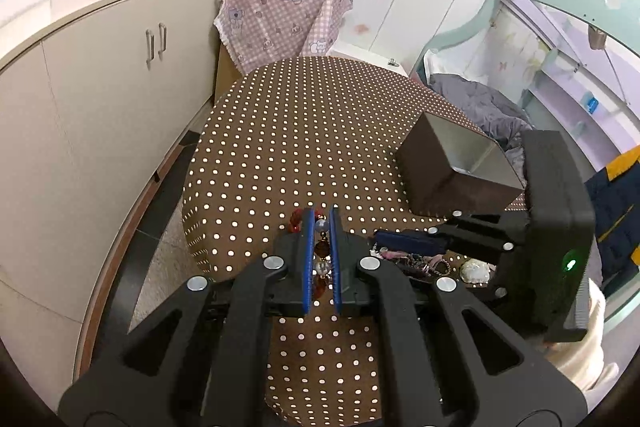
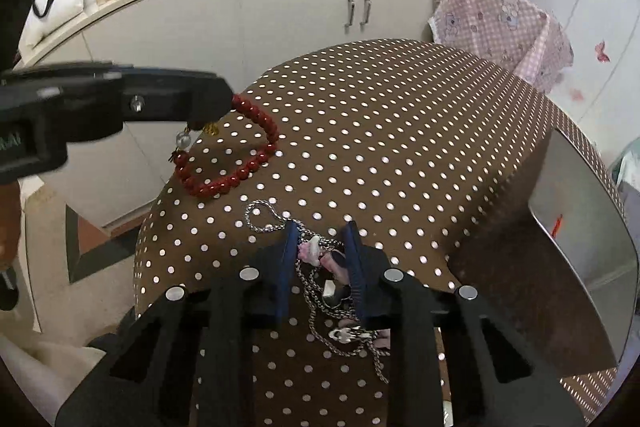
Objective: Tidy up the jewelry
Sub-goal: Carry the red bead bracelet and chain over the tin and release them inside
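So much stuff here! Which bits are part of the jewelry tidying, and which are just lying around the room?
Part of the job:
- red bead bracelet, pinched in the left hand-held gripper
- silver chain and the pink trinkets between the right hand-held gripper's fingers
- open box

Just lying about:
- pink checked cloth
- grey bedding
- cupboards

On the table [image 2: 400, 131], the bead bracelet [image 2: 236, 163] lies far left, the chain necklace [image 2: 320, 307] near, the box [image 2: 560, 267] right.
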The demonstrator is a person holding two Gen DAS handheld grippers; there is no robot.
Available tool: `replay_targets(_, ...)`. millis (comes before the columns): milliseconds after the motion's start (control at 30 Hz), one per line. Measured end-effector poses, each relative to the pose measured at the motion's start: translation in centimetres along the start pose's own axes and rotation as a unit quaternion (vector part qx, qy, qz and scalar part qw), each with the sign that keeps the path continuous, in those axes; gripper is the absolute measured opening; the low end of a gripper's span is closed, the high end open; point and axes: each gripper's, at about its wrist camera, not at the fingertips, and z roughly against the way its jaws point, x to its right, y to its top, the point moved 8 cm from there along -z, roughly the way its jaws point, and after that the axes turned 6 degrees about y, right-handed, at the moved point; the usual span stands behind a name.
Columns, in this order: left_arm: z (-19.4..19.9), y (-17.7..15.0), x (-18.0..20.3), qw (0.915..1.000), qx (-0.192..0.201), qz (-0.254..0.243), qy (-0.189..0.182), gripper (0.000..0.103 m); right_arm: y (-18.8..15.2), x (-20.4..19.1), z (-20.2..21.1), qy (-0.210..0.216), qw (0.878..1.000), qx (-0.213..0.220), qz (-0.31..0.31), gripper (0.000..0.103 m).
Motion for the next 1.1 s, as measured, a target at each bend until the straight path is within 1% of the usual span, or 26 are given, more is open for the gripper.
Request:
replay_targets(33,-0.1,-0.1,0.1,1.0,-0.002,0.0,-0.002,0.007,-0.1,0.4,0.2,-0.002,1.0,0.001,-0.011,0.02)
replay_targets(67,-0.2,-0.1,0.1,1.0,-0.003,0.0,-0.004,0.007,-0.3,0.7,0.3,0.0,1.0,0.004,-0.022,0.015)
replay_targets(133,-0.4,-0.1,0.4,1.0,-0.004,-0.003,-0.008,0.007,-0.9,1.3,1.1,0.009,0.999,0.012,-0.051,0.015)
replay_targets(233,-0.6,-0.1,0.8,0.9998,-0.005,-0.01,-0.015,0.007,-1.3,2.2,1.9,-0.002,0.997,0.02,-0.071,0.015)
replay_targets(333,-0.9,-0.1,1.4,0.9996,-0.007,-0.015,-0.021,0.007,-1.5,2.8,3.1,-0.002,0.996,0.033,-0.086,0.015)
replay_targets(533,-1.2,-0.1,2.3,0.9992,-0.01,-0.025,-0.03,0.007,-1.6,3.4,5.2,-0.016,0.993,0.053,-0.101,0.015)
replay_targets(600,-1.2,-0.1,2.6,0.9991,-0.01,-0.027,-0.032,0.007,-1.9,3.3,5.1,-0.02,0.994,0.05,-0.1,0.015)
replay_targets(667,-1.3,-0.1,2.7,0.9991,-0.011,-0.028,-0.031,0.007,-2.7,3.1,4.3,-0.026,0.994,0.035,-0.096,0.017)
replay_targets(700,-1.4,-0.1,2.7,0.9991,-0.012,-0.028,-0.031,0.007,-3.2,3.1,3.5,-0.025,0.994,0.022,-0.099,0.02)
replay_targets(733,-1.4,-0.2,2.7,0.9991,-0.013,-0.028,-0.031,0.007,-3.5,3.0,3.2,-0.028,0.994,0.017,-0.101,0.02)
replay_targets(767,-1.5,-0.2,2.6,0.9991,-0.014,-0.028,-0.03,0.007,-3.6,3.0,3.2,-0.03,0.994,0.021,-0.1,0.02)
replay_targets(867,-1.5,-0.3,2.5,0.9991,-0.015,-0.027,-0.028,0.007,-4.0,2.8,3.5,-0.019,0.993,0.024,-0.112,0.02)
replay_targets(1100,-1.7,-0.3,2.7,0.9991,-0.017,-0.028,-0.026,0.007,-5.0,3.7,3.9,-0.029,0.991,0.021,-0.132,0.02)
